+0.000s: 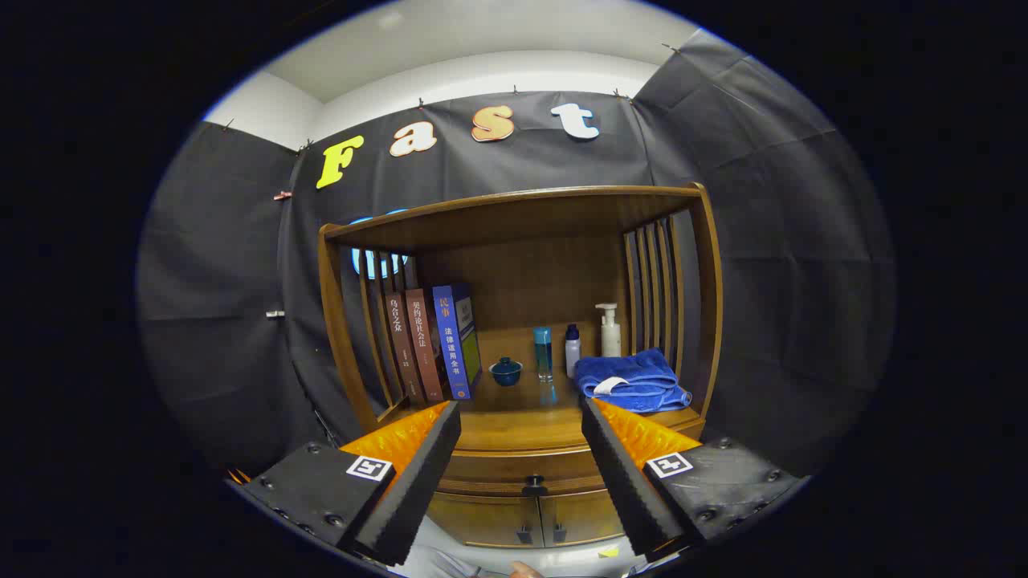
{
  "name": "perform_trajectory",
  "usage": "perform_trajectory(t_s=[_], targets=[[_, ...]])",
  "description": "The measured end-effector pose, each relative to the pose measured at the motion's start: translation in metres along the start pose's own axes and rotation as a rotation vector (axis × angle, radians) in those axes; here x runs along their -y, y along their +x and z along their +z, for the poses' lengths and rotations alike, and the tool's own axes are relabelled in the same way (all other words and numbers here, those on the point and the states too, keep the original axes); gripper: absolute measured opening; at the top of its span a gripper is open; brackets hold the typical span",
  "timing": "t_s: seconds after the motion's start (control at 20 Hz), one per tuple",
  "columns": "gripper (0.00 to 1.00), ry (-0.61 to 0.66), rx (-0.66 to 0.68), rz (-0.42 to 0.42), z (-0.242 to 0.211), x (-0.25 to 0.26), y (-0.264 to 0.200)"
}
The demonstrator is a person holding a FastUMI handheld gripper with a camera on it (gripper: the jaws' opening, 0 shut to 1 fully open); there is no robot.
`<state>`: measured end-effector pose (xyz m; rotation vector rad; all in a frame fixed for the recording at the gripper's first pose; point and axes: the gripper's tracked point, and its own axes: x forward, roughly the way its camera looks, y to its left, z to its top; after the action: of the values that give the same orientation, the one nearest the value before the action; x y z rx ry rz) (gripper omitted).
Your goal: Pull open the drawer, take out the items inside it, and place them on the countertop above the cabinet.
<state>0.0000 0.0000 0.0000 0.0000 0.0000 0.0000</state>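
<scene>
Claw (520, 417) released, its 2 fingers spread and grasping nothing; the closed drawer (526, 467) lies ahead and below between them, under the front edge of the countertop (522, 425), its knob (533, 484) centred, long axis running crosswise.

Gripper (520, 411): ridged pads; square markers; screws
</scene>
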Motion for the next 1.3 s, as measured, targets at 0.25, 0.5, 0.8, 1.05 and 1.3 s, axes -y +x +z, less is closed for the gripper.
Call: perform_trajectory(t_s=[0.25, 0.5, 0.8, 1.05, 1.3], targets=[[0.99, -0.023, 0.024, 0.014, 0.0063, -0.0070, -0.0002], [0.99, -0.046, 0.030, 0.009, 0.0082, -0.0091, -0.0028], [0.99, -0.065, 0.045, 0.010, 0.0118, -0.0093, -0.0055], [0.99, -0.053, 0.044, 0.013, 0.0090, -0.0100, -0.0042], [0.99, -0.051, 0.033, 0.014, 0.0032, -0.0109, -0.0009]])
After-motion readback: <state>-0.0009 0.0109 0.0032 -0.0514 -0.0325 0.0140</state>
